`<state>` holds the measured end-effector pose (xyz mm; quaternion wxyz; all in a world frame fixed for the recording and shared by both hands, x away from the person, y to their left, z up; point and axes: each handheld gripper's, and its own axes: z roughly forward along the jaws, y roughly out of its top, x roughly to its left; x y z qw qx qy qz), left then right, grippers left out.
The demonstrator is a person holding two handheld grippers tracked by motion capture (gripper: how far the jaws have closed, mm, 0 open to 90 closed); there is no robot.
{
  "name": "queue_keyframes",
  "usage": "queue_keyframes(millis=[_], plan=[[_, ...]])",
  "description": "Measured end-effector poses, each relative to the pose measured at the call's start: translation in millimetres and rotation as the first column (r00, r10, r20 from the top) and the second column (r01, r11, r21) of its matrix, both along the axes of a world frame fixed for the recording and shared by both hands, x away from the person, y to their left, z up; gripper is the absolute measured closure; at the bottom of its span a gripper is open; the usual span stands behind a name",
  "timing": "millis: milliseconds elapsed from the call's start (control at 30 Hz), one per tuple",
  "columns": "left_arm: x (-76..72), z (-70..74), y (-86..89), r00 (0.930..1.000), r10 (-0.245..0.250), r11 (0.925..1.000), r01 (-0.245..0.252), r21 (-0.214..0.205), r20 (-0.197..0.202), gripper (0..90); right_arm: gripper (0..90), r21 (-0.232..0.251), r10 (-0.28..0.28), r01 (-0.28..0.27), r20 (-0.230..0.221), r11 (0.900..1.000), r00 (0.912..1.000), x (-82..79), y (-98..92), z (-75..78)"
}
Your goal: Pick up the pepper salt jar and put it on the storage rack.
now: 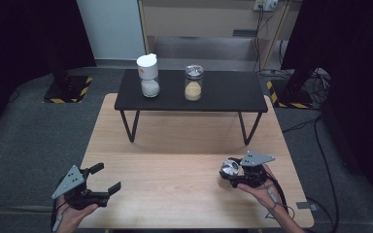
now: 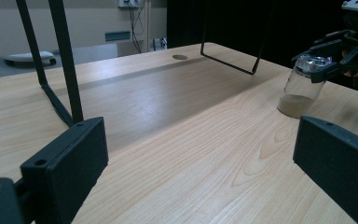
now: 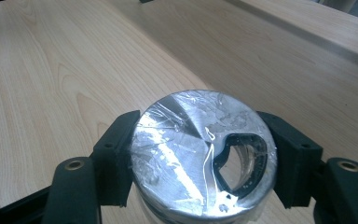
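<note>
Your right gripper [image 1: 233, 174] is clamped on the shaker jar [image 2: 305, 88] just under its metal lid [image 3: 204, 151] — the jar stands upright on the near right of the wooden table [image 1: 175, 145]. Your left gripper [image 1: 104, 180] stands wide and empty, well apart at near left.

Count on inspection: three jars in all; one glass jar with a silver lid [image 1: 229, 171] standing on the wooden table [image 1: 175, 141], a little brownish powder in its bottom; two on the black low stand [image 1: 233, 94], namely a white-capped jar [image 1: 148, 75] holding white powder and a silver-lidded jar [image 1: 194, 83] holding yellow powder; two hand-held grippers, left gripper [image 1: 105, 178] and right gripper [image 1: 234, 172]; one wooden table; one black stand.
</note>
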<state>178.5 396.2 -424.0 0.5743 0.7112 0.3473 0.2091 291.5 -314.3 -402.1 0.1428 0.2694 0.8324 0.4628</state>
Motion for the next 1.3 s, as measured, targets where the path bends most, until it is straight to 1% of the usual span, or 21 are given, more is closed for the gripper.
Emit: queue_keyframes(millis=[400, 567, 800, 1000, 1300], plan=[[0.3, 0.0, 0.1, 1.0, -0.001, 1.0, 0.001, 0.001, -0.001, 2.1, 35.1, -0.015, 0.012, -0.012, -0.006, 0.9998, 0.9999, 3.4, 3.1, 6.2], [0.4, 0.0, 0.2, 1.0, -0.001, 1.0, 0.001, 0.001, -0.001, 2.1, 35.2, -0.011, 0.022, -0.022, -0.007, 0.9997, 0.9997, 5.8, 3.7, 14.2], [0.4, 0.0, 0.1, 1.0, -0.001, 1.0, 0.001, 0.0, -0.001, 2.1, 35.2, -0.005, 0.036, -0.036, -0.004, 0.9993, 0.9993, 9.9, 4.6, 32.3], [0.4, -0.4, 0.2, 1.0, 0.0, 1.0, 0.0, -0.001, -0.001, 2.0, 35.2, -0.008, 0.042, -0.042, 0.0, 0.9991, 0.9991, 14.4, 4.3, 52.0], [0.5, -0.5, 0.3, 1.0, 0.001, 1.0, -0.001, -0.003, -0.002, 1.8, 35.2, 0.006, 0.044, -0.044, -0.005, 0.999, 0.999, 20.0, 1.7, 79.2]])
